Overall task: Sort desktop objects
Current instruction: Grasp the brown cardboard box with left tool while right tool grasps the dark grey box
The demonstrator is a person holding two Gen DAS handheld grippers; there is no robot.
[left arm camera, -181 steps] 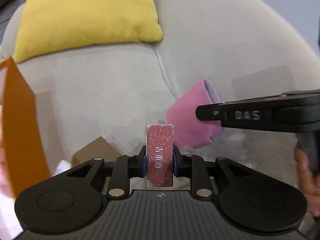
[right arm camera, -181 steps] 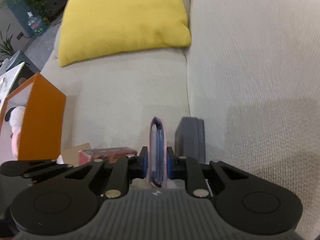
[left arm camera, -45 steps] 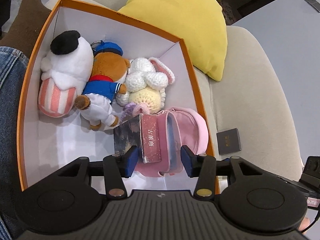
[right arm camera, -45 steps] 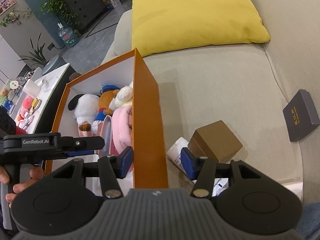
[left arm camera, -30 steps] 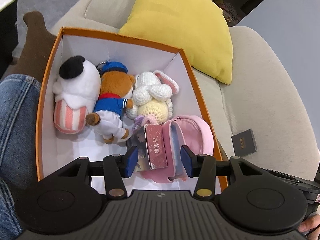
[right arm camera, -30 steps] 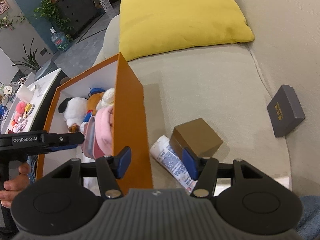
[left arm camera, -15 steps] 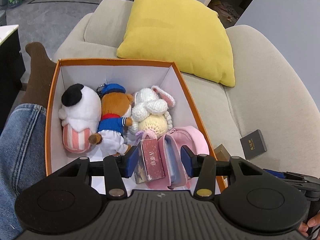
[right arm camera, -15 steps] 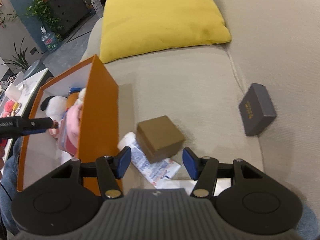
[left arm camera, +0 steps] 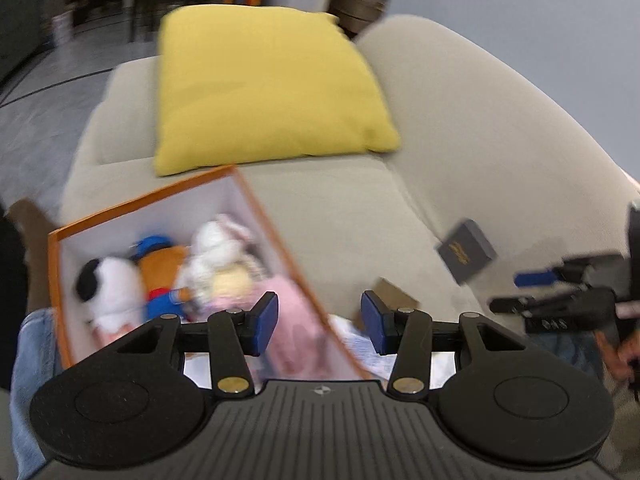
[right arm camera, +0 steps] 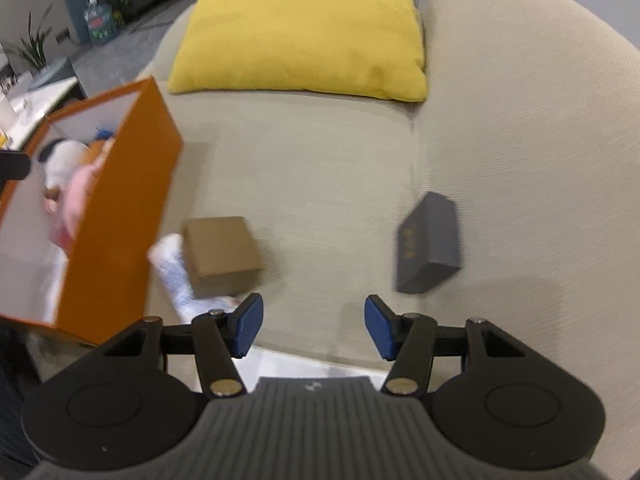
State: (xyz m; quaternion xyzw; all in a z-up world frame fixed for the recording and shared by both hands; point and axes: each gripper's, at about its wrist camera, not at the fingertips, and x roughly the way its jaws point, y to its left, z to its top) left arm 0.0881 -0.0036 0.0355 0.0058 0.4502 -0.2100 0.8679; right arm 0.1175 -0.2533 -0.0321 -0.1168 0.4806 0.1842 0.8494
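An orange box [left arm camera: 276,236] [right arm camera: 116,216] stands on the beige sofa at the left, holding plush toys [left arm camera: 120,280] and a pink pouch [left arm camera: 296,320]. My left gripper [left arm camera: 318,322] hangs open and empty above the box's right wall, in a blurred view. On the seat lie a brown cardboard cube [right arm camera: 222,254] [left arm camera: 394,298], a white printed packet [right arm camera: 172,276] beside it, and a dark grey box with gold lettering [right arm camera: 430,244] [left arm camera: 466,256]. My right gripper [right arm camera: 312,326] is open over the bare seat's front edge, between the cube and the grey box. It also shows at the right of the left wrist view [left arm camera: 536,292].
A yellow cushion [right arm camera: 304,28] leans at the back of the seat, and the sofa's backrest [right arm camera: 540,140] curves along the right. A person's jeans-clad leg [left arm camera: 28,360] lies left of the orange box. A hand [left arm camera: 628,352] holds the right gripper's handle.
Both grippers have swung right, away from the orange box. The left one rose and now looks over the box's right wall. The grey box has come closer in the right wrist view.
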